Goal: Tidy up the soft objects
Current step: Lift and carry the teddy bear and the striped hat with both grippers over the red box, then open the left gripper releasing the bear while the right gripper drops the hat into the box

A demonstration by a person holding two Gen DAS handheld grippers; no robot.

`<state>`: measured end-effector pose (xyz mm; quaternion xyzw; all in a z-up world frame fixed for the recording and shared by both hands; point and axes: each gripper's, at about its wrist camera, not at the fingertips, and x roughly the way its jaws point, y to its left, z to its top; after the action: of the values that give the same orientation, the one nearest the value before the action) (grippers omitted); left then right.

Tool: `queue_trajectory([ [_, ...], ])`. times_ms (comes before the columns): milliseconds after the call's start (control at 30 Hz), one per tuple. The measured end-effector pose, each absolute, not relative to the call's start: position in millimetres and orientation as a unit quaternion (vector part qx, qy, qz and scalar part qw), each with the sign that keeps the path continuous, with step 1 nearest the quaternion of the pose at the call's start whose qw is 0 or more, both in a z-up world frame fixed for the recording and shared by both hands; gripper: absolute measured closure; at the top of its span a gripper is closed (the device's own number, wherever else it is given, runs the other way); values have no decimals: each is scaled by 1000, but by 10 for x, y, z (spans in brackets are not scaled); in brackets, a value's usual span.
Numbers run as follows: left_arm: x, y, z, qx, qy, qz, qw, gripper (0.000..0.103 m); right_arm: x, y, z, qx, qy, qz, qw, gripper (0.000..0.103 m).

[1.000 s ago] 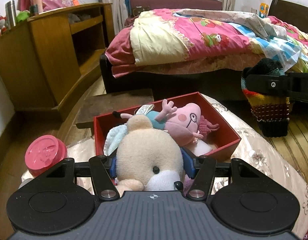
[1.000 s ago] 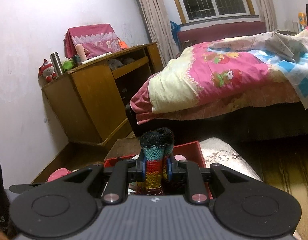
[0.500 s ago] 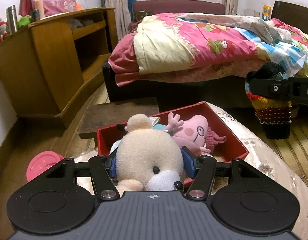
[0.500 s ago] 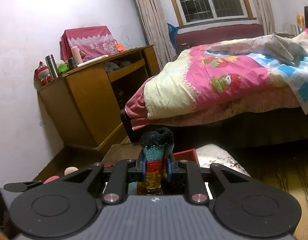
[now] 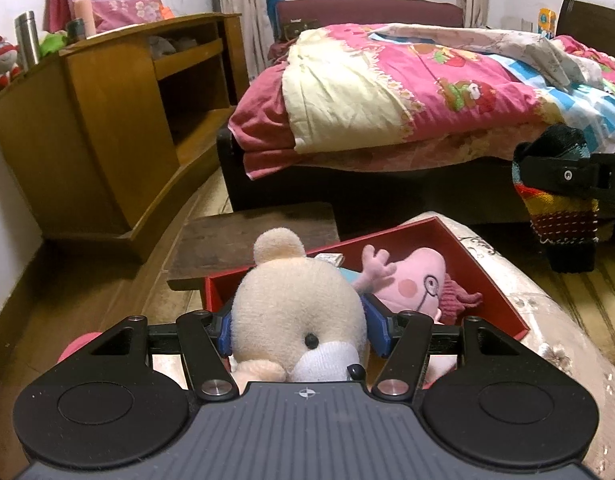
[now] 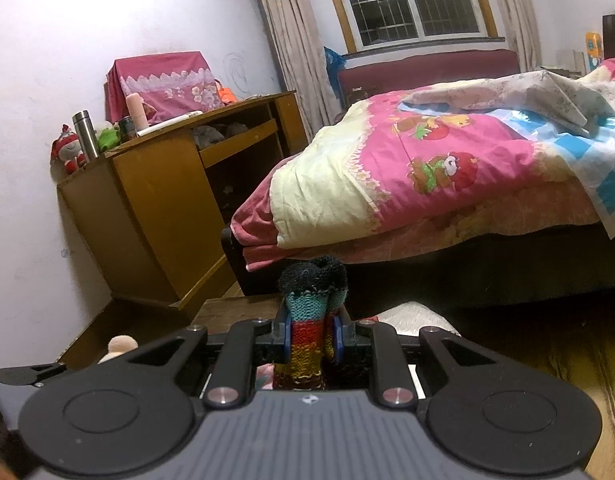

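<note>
My left gripper [image 5: 297, 330] is shut on a cream plush bear [image 5: 295, 308] and holds it above the near side of a red box [image 5: 483, 276]. A pink pig plush [image 5: 415, 280] lies in the box. My right gripper [image 6: 310, 338] is shut on a striped knitted sock [image 6: 307, 320]. In the left wrist view the sock [image 5: 561, 216] hangs at the right, to the right of the box and above it. The bear's ear [image 6: 121, 344] shows at the lower left of the right wrist view.
The box sits on a cream floral cushion [image 5: 547, 340]. A low dark wooden board [image 5: 251, 236] lies behind the box. A wooden desk [image 5: 107, 128] stands at the left. A bed with a pink quilt [image 5: 407, 92] is ahead. A pink lid [image 5: 77, 350] lies at the lower left.
Both grippers have risen with their loads. The box and pig plush sit lower in the left view, and the pink lid has slid almost out of sight.
</note>
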<state>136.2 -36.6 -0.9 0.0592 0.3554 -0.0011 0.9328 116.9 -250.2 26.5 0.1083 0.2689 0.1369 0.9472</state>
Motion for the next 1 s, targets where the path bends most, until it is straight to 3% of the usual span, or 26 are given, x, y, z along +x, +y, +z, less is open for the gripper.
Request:
queue_trajectory([
  [600,1778,-223,-143,47,373,24,926,40,1741,-2285,-205,80,326,131,933,103],
  [700,1776,-203,-102,43,366,28,929,31,1775,-2256,-237,79,339,137,927,103],
  [733,1771,-205,-90,44,364,30,930,31,1774,-2250,-238,78,338,140,927,101],
  [867,1749,-185,-55,40,363,29,931,30,1760,-2255,-223,78,332,137,930,76],
  [1000,1727,-165,-26,33,367,23,929,28,1767,-2303,-201,98,334,135,928,71],
])
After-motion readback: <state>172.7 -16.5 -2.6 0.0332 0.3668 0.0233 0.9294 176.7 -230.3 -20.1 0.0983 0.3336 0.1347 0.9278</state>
